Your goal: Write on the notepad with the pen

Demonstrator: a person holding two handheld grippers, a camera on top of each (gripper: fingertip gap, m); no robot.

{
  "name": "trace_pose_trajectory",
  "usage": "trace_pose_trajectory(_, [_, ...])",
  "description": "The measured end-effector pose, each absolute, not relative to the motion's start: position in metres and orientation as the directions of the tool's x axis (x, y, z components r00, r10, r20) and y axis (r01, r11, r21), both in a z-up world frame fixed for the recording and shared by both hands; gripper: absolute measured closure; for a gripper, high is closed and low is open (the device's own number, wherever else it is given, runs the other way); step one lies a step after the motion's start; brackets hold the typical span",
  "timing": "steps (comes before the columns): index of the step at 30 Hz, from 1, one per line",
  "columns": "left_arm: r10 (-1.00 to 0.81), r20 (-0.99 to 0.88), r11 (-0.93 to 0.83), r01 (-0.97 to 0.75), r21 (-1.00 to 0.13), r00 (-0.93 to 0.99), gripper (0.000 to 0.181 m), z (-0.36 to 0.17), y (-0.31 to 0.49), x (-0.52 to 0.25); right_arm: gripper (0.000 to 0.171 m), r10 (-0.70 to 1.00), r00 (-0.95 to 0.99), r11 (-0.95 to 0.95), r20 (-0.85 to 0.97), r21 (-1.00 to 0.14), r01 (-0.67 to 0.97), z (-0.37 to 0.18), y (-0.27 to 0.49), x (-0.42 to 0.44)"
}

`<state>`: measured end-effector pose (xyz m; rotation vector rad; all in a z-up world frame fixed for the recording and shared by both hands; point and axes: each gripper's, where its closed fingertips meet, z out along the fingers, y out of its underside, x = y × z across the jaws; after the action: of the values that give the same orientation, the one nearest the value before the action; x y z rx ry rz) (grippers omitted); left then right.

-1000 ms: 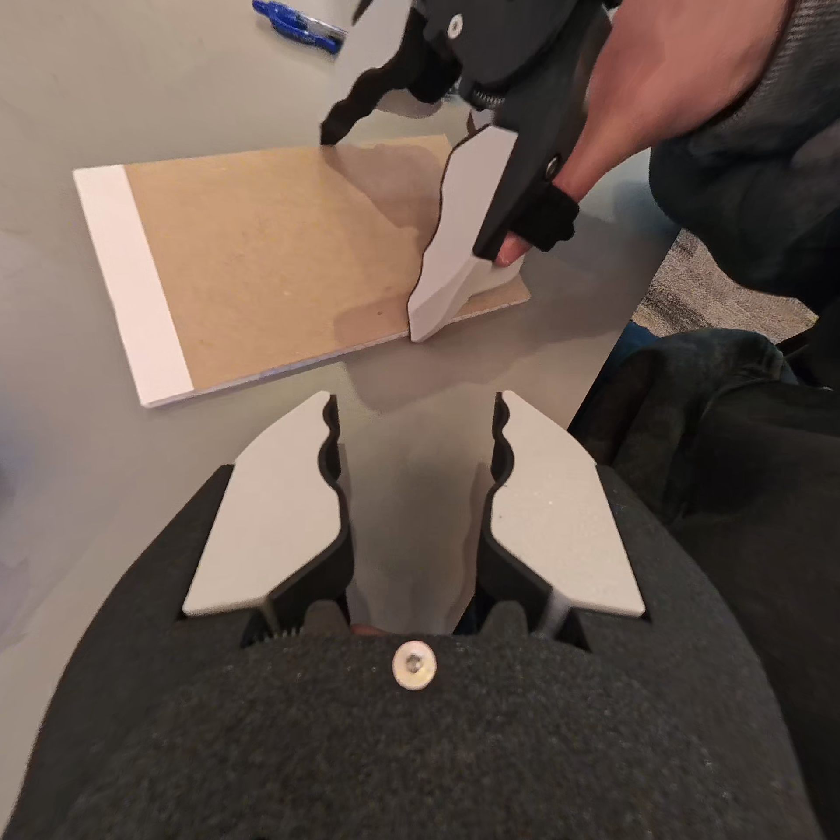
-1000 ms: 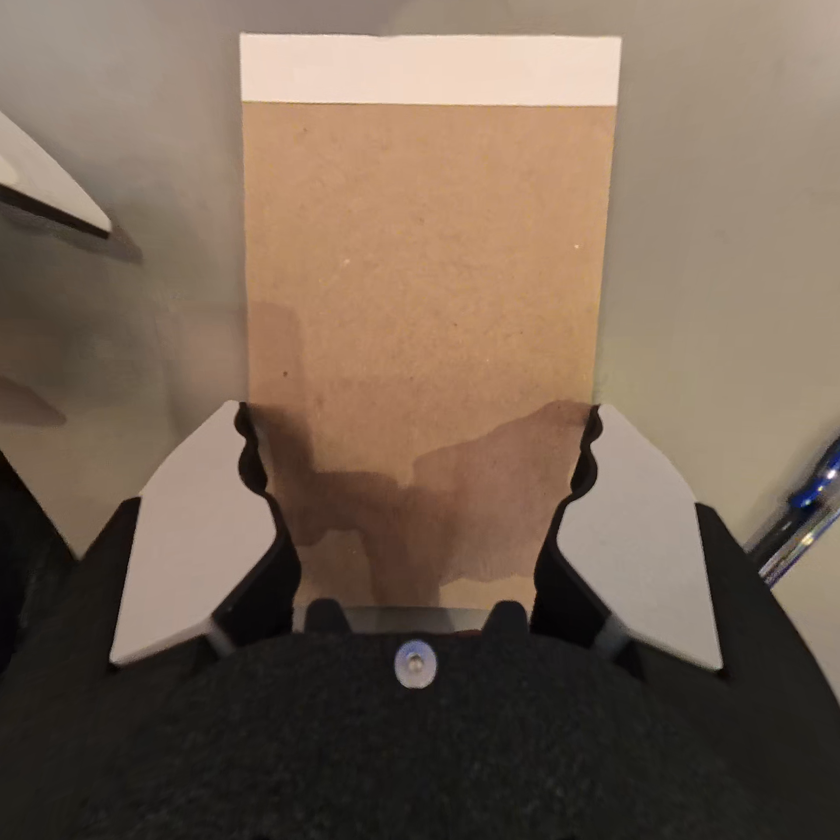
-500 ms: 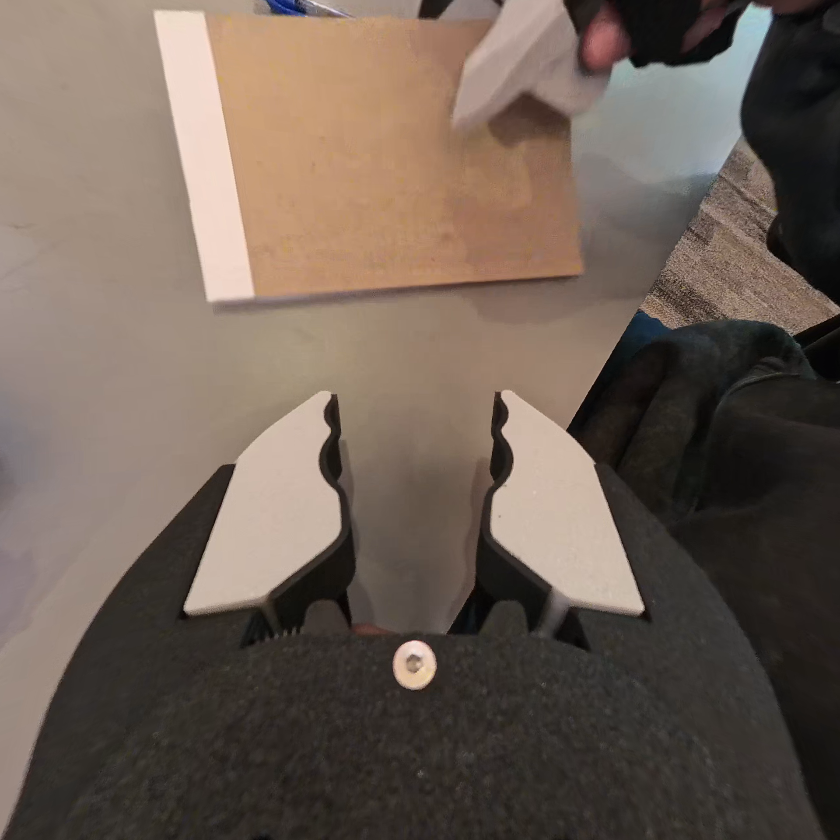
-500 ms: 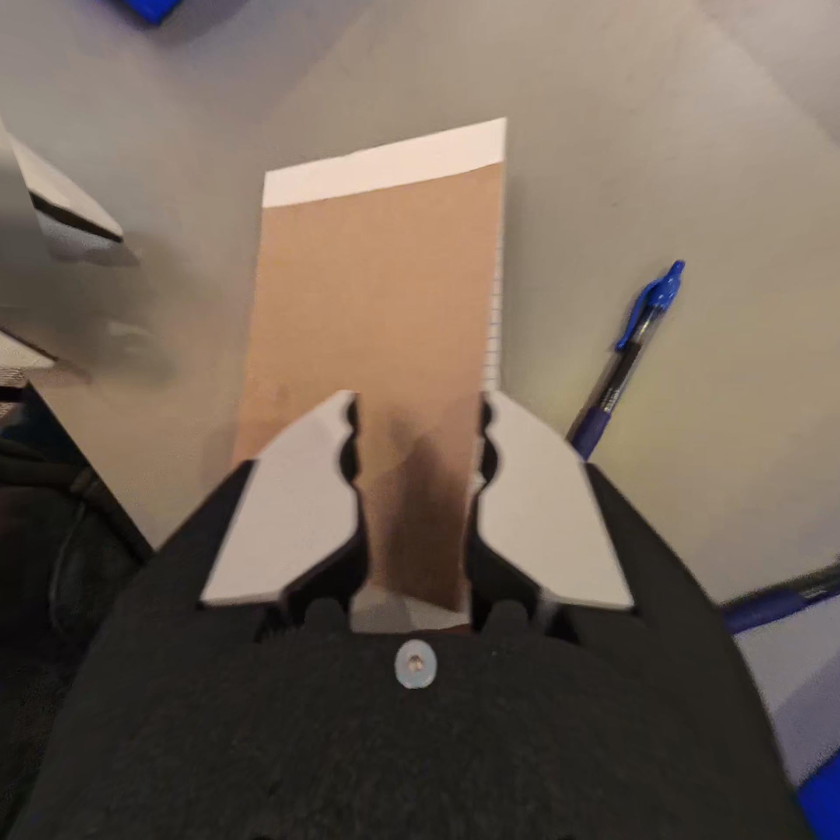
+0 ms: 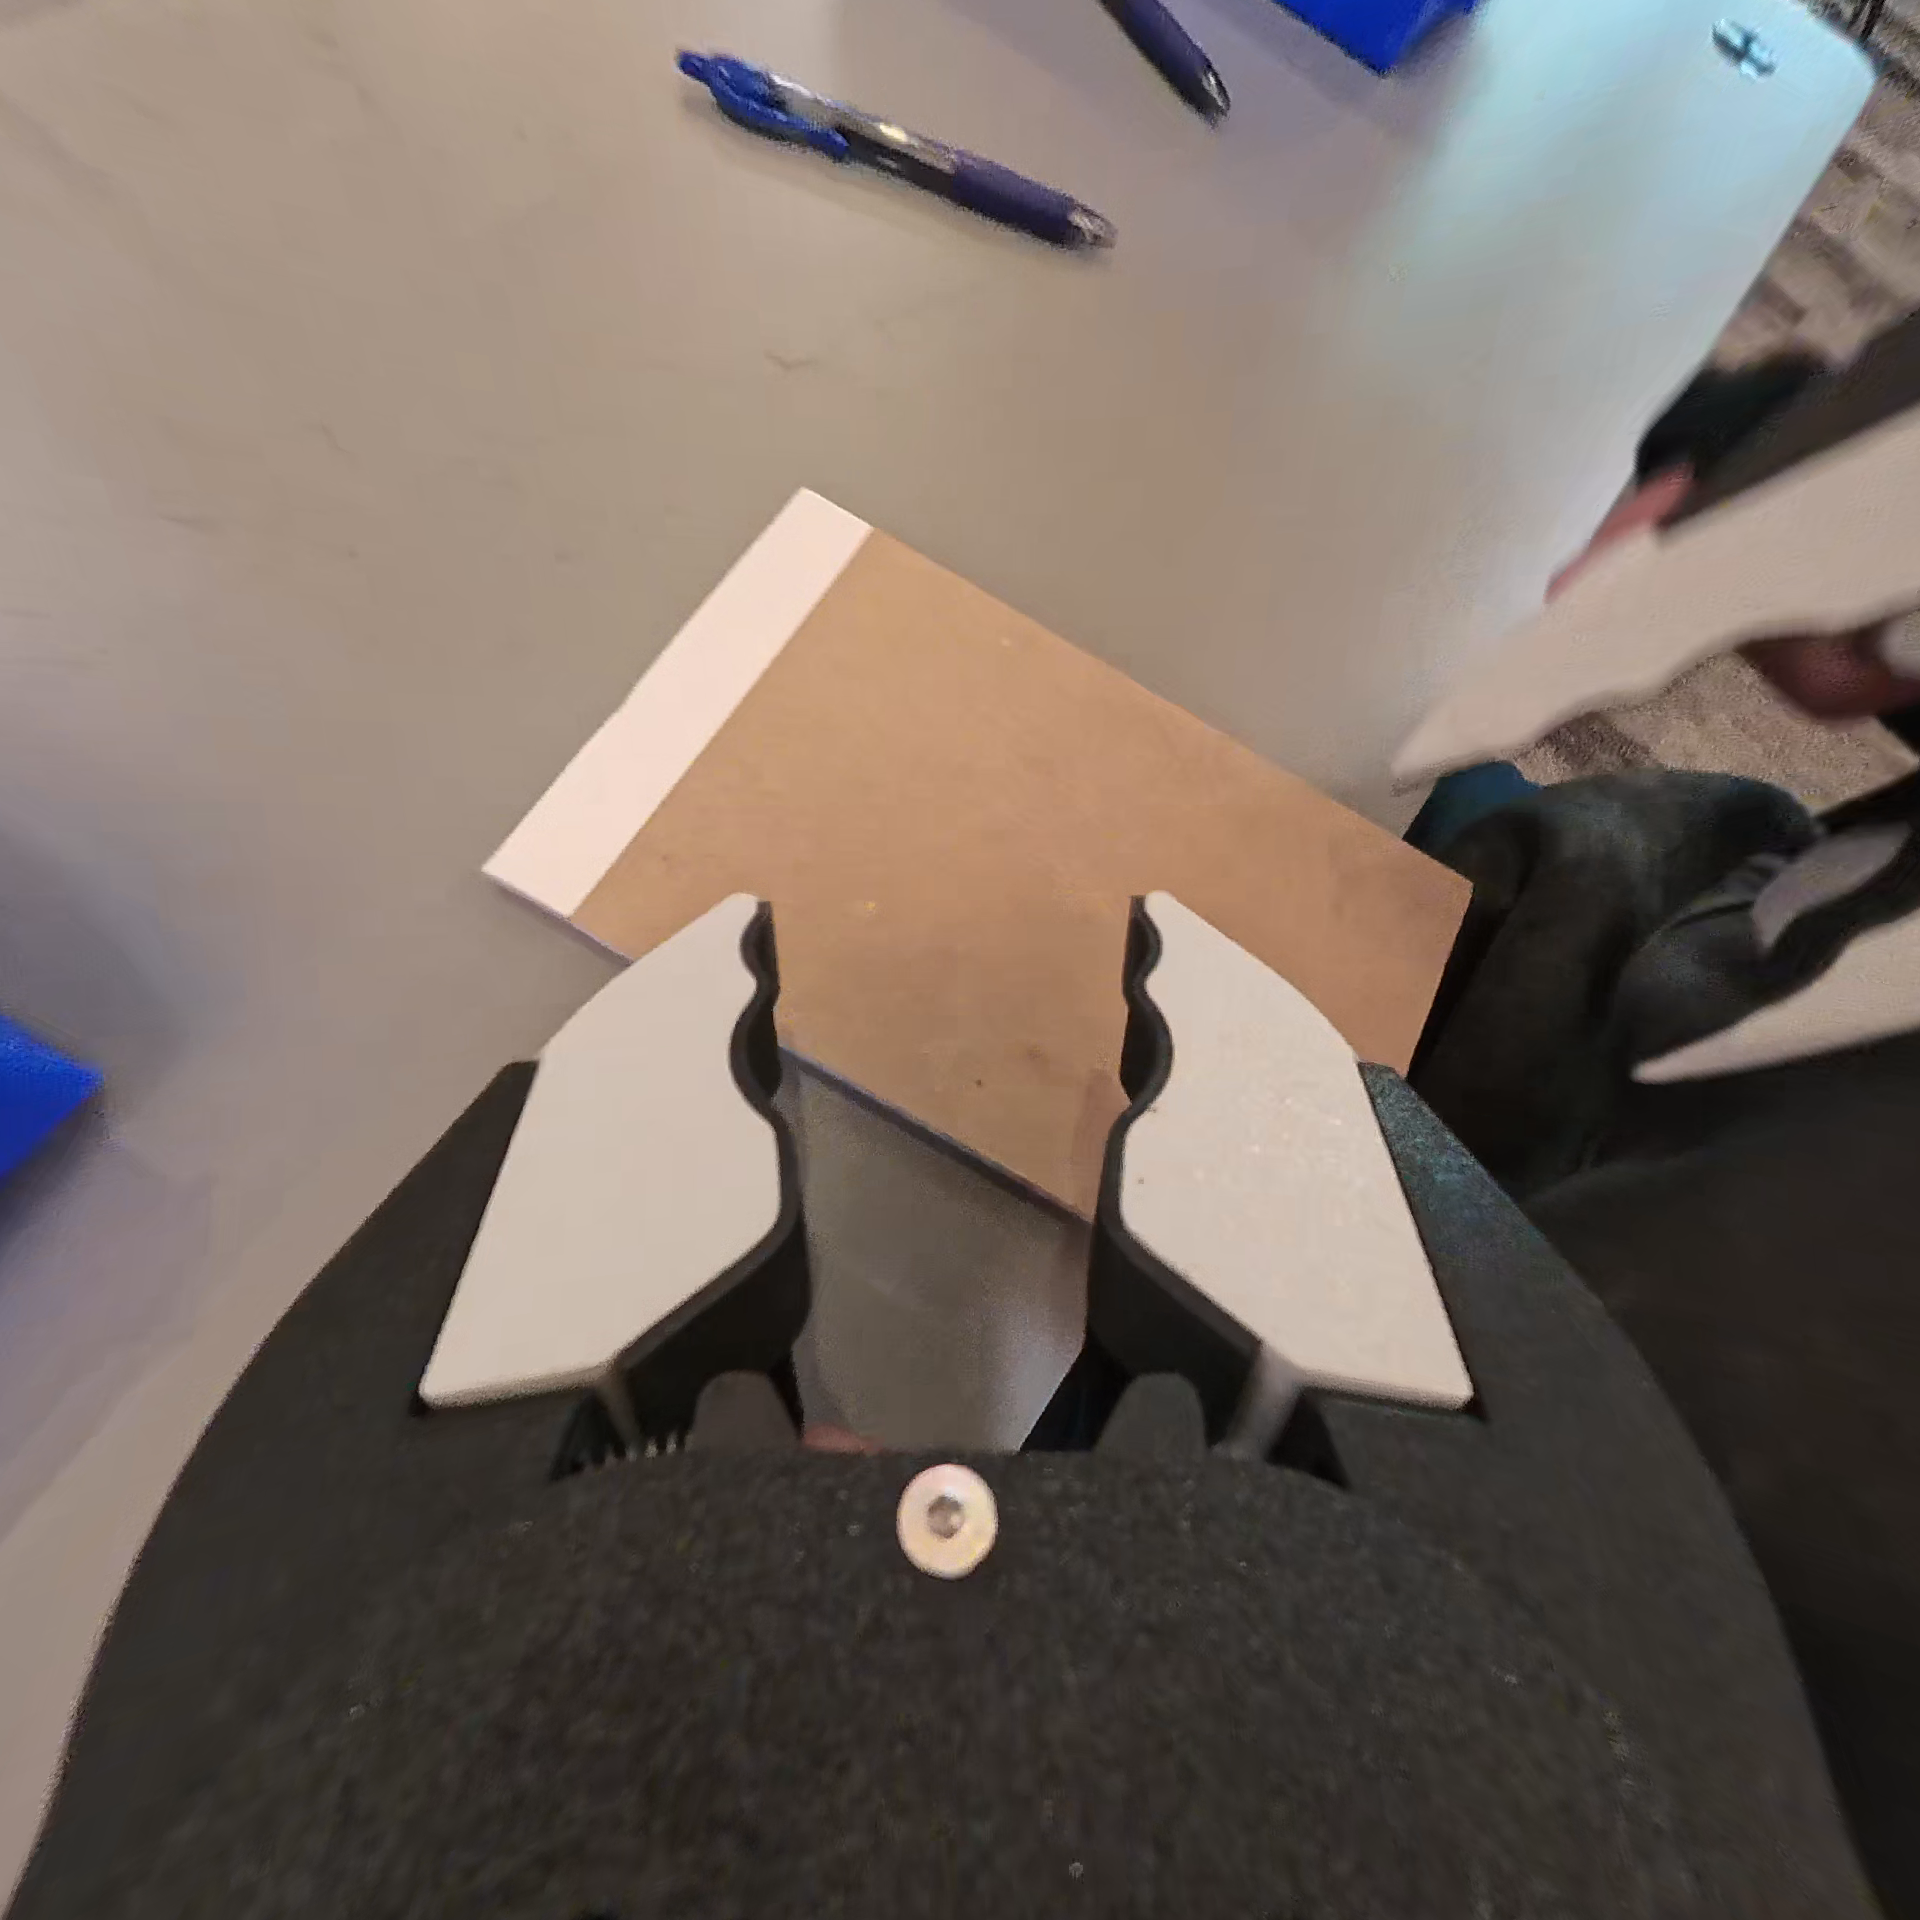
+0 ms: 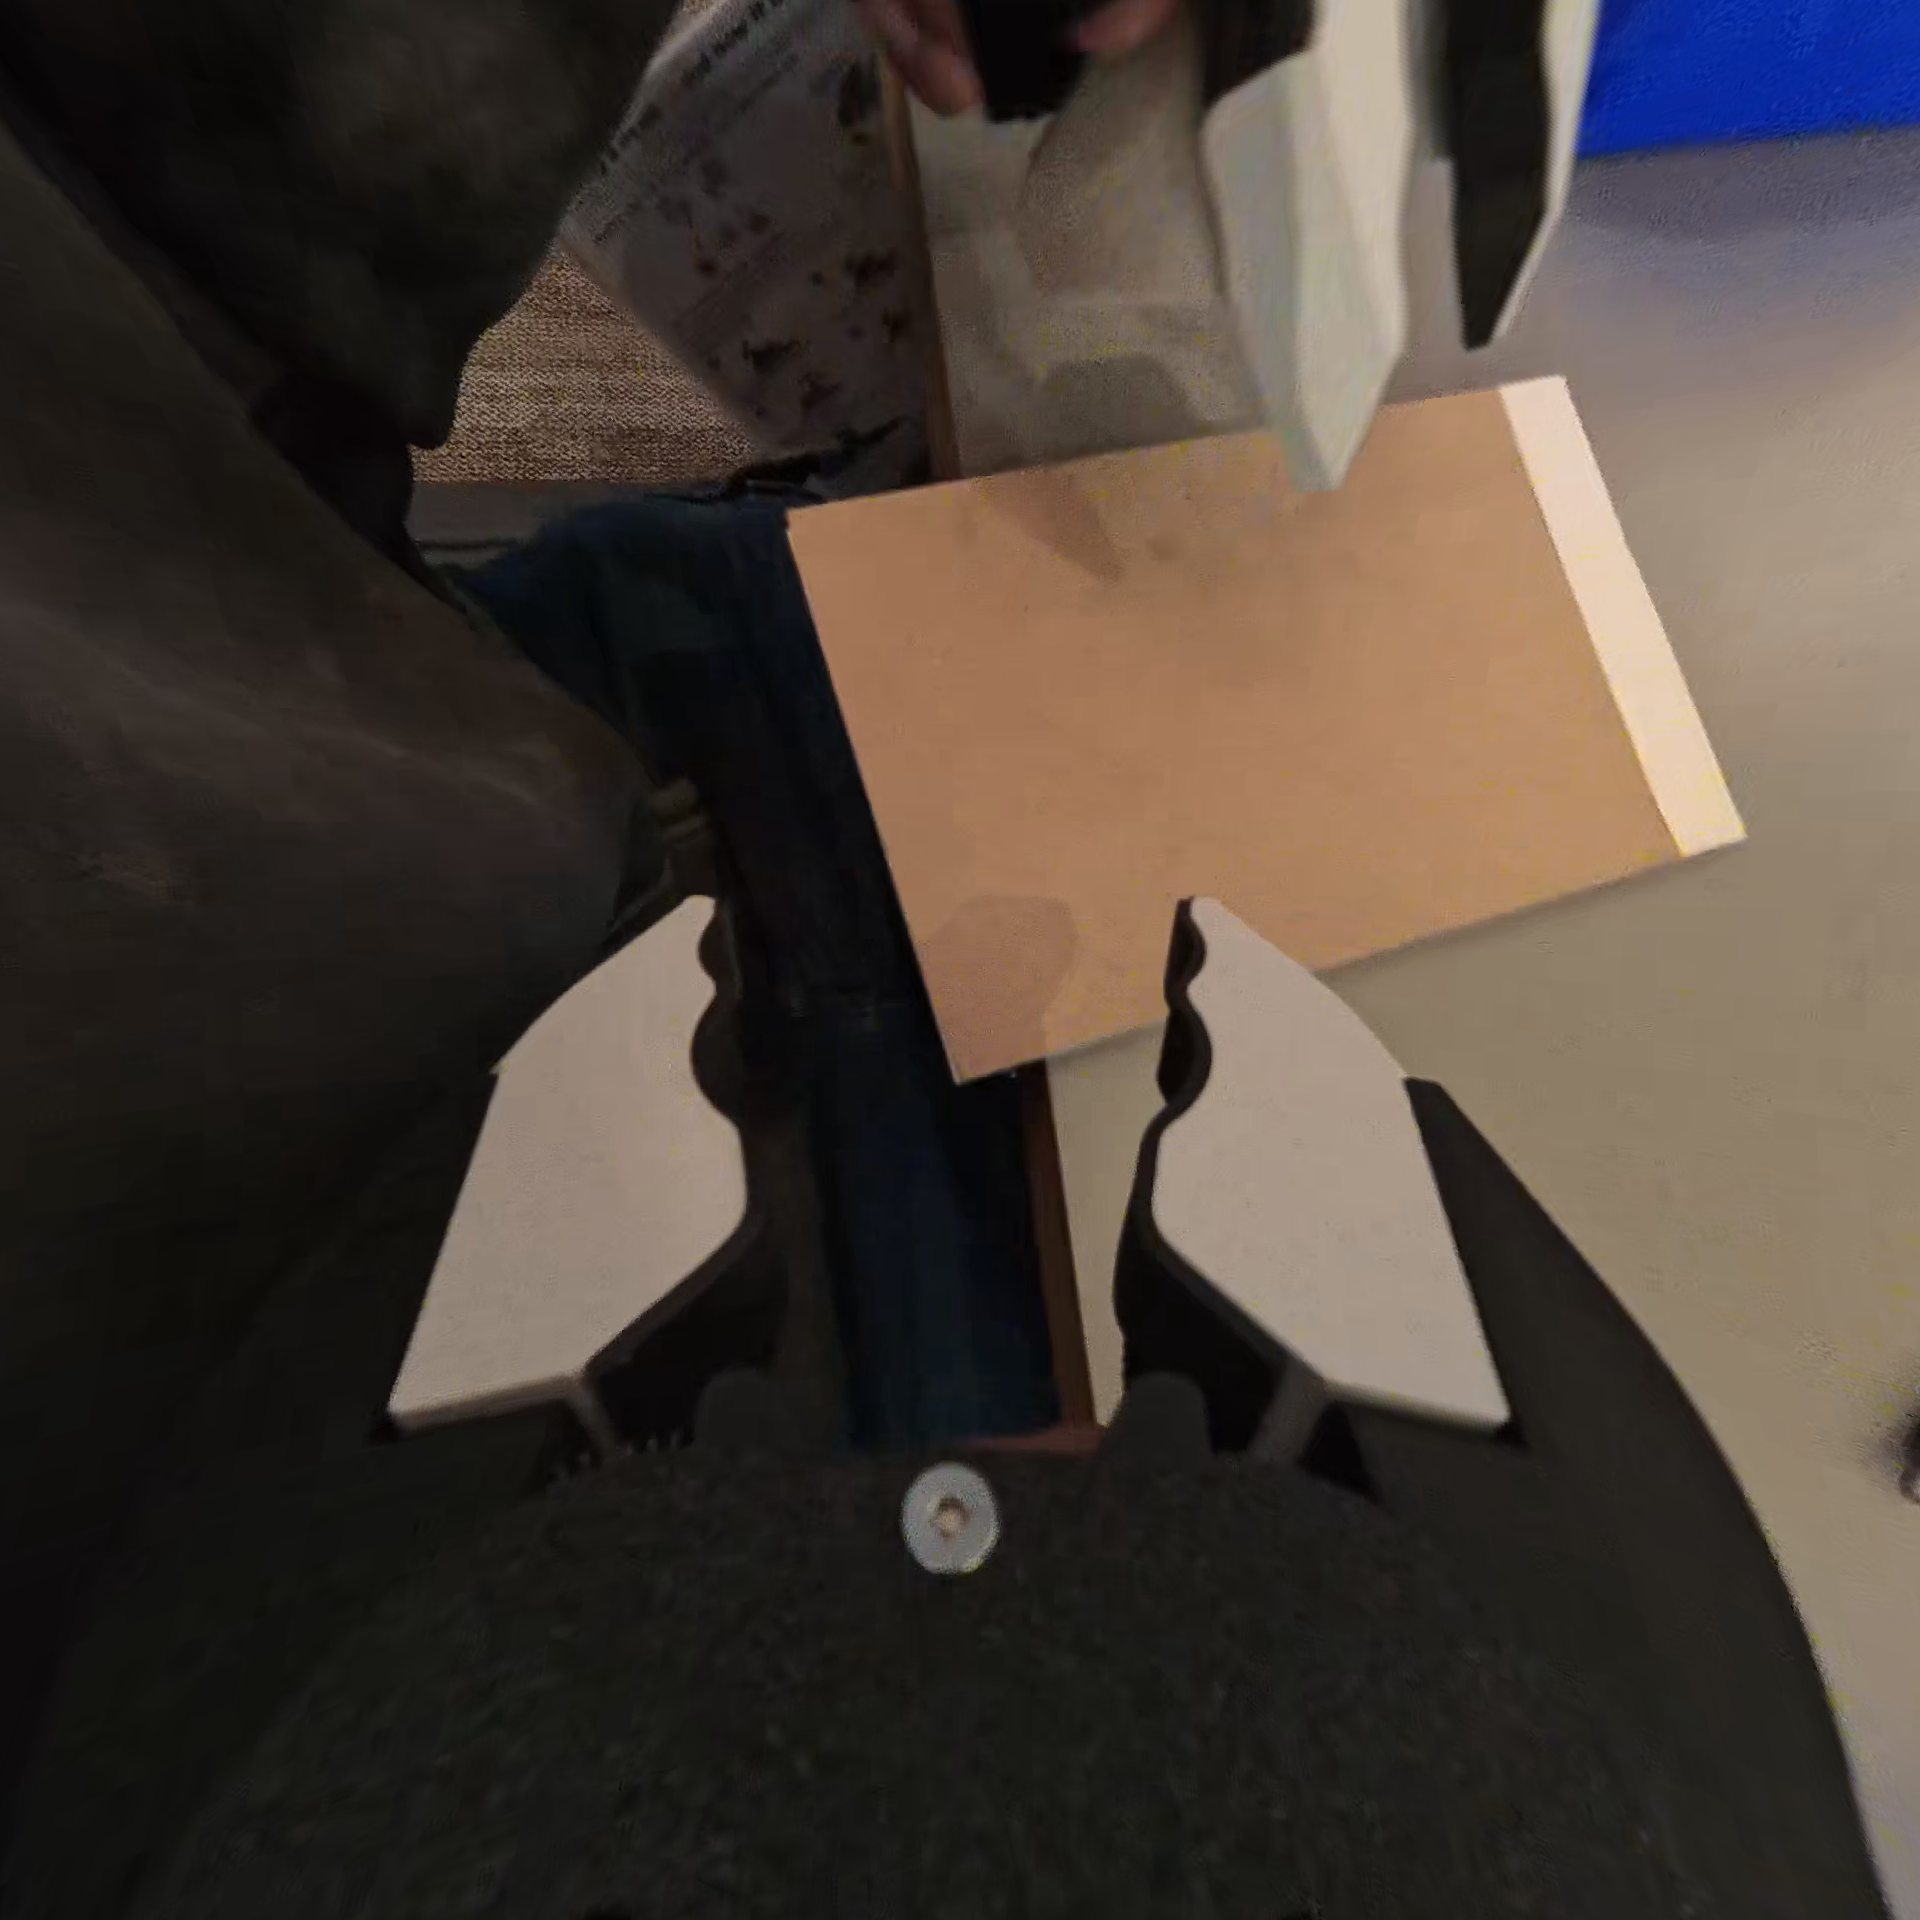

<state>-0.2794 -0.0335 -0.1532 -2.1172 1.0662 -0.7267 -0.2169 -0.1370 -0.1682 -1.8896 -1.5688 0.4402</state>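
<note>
Since both hand-held grippers, left (image 5: 951,914) and right (image 6: 951,914), gape empty, nothing is written yet. On the tabletop (image 5: 312,416), the notepad (image 5: 997,831) lies cardboard-side up, overhanging the edge; the pen (image 5: 894,145) rests at 12 o'clock, untouched.

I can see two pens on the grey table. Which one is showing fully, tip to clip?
The blue pen with the clear barrel, lying whole beyond the brown cardboard-backed notepad. The darker pen is cut off by the picture's top edge.
</note>
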Motion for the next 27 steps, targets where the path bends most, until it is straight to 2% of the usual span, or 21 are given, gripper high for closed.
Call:
trace_pose_trajectory(5, [-0.817, 0.159, -0.445, -0.432, -0.784, 0.554, 0.119, -0.137, -0.029, -0.294, 0.093, 0.919, 0.176, 0.076, 0.353, -0.597, 0.798, -0.189, -0.136, -0.234])
trace_pose_trajectory(9, [-0.809, 0.133, -0.437, -0.434, -0.788, 0.573, 0.119, -0.136, -0.029, -0.301, 0.099, 0.827, 0.081, 0.213, 0.556, -0.444, 0.870, -0.210, -0.121, -0.235])
trace_pose_trajectory(11, [-0.810, 0.128, -0.434, -0.438, -0.787, 0.572, 0.119, -0.136, -0.030, -0.301, 0.108, 0.745, 0.029, 0.264, 0.666, -0.334, 0.905, -0.212, -0.108, -0.232])
trace_pose_trajectory(12, [-0.811, 0.122, -0.429, -0.440, -0.788, 0.573, 0.119, -0.135, -0.031, -0.301, 0.123, 0.716, 0.025, 0.279, 0.698, -0.319, 0.906, -0.208, -0.104, -0.232])
trace_pose_trajectory(13, [-0.812, 0.115, -0.425, -0.444, -0.788, 0.572, 0.119, -0.135, -0.031, -0.301, 0.137, 0.702, 0.044, 0.282, 0.710, -0.334, 0.899, -0.202, -0.103, -0.233])
trace_pose_trajectory(14, [-0.812, 0.109, -0.422, -0.448, -0.788, 0.573, 0.119, -0.135, -0.032, -0.301, 0.144, 0.699, 0.062, 0.289, 0.712, -0.360, 0.887, -0.195, -0.105, -0.235])
trace_pose_trajectory(18, [-0.809, 0.097, -0.419, -0.452, -0.788, 0.580, 0.119, -0.135, -0.031, -0.304, 0.160, 0.716, 0.093, 0.323, 0.692, -0.446, 0.834, -0.166, -0.117, -0.233])
trace_pose_trajectory(20, [-0.807, 0.105, -0.422, -0.443, -0.791, 0.582, 0.119, -0.134, -0.029, -0.304, 0.166, 0.723, 0.162, 0.283, 0.672, -0.502, 0.817, -0.148, -0.113, -0.223])
trace_pose_trajectory(27, [-0.798, 0.120, -0.422, -0.406, -0.811, 0.590, 0.119, -0.126, -0.026, -0.306, 0.167, 0.693, 0.456, 0.106, 0.559, -0.704, 0.702, -0.053, -0.074, -0.145])
